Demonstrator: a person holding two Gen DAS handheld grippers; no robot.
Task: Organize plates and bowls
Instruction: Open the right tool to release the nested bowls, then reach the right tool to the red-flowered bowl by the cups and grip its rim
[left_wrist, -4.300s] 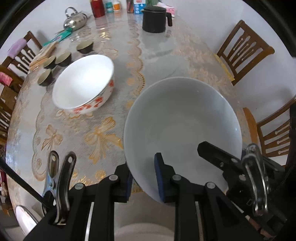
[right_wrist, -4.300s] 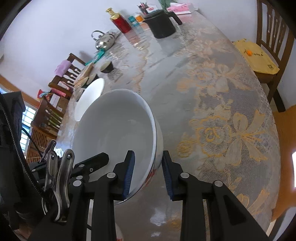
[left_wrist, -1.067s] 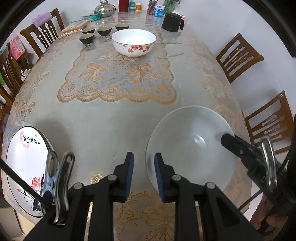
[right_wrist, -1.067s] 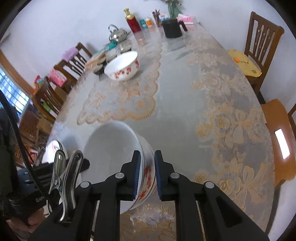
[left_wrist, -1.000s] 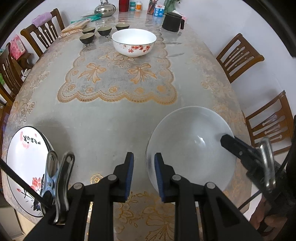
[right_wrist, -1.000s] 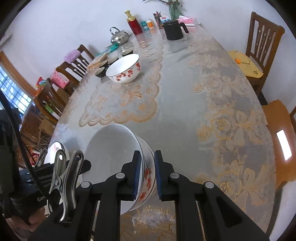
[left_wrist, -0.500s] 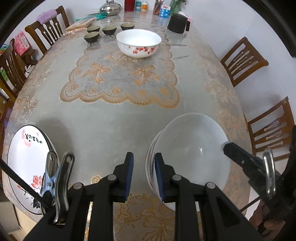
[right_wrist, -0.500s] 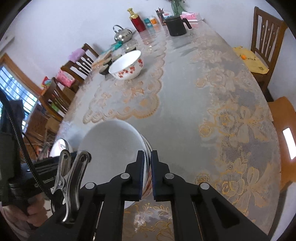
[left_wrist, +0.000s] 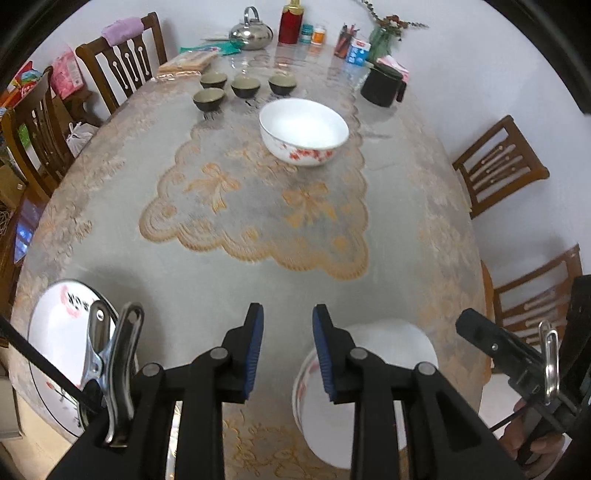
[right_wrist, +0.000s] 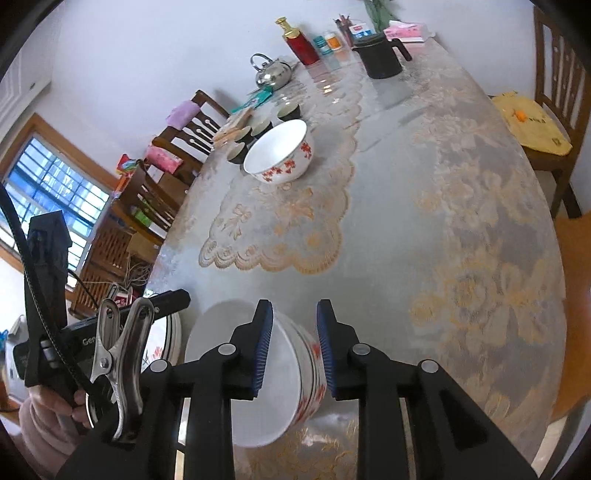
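- The table (left_wrist: 424, 206) is a long oval under a grey cloth with gold lace bows, wooden chairs (left_wrist: 498, 162) round it.
- A plate (left_wrist: 62, 332), white with red flowers and black brushwork, lies at the table's near left edge, left of the nested bowls.
- The nested bowls (right_wrist: 295, 369) sit at the table's near edge: white inside, red blossoms on the outer wall, at least two rims showing one inside the other.
- A single bowl (left_wrist: 303, 131) of the same white-and-red pattern stands alone toward the table's far end, well apart from the stack.
- The right gripper (right_wrist: 294, 347) has just been opening; its blue pads straddle the stack's right rim with gaps on both sides, not pressing.
- The left gripper (left_wrist: 287, 347) has also just been opening; its jaws stand apart over bare cloth, the stack's left rim just right of it and partly behind the right finger.
- Four small dark cups (left_wrist: 245, 87) cluster beyond the single bowl.
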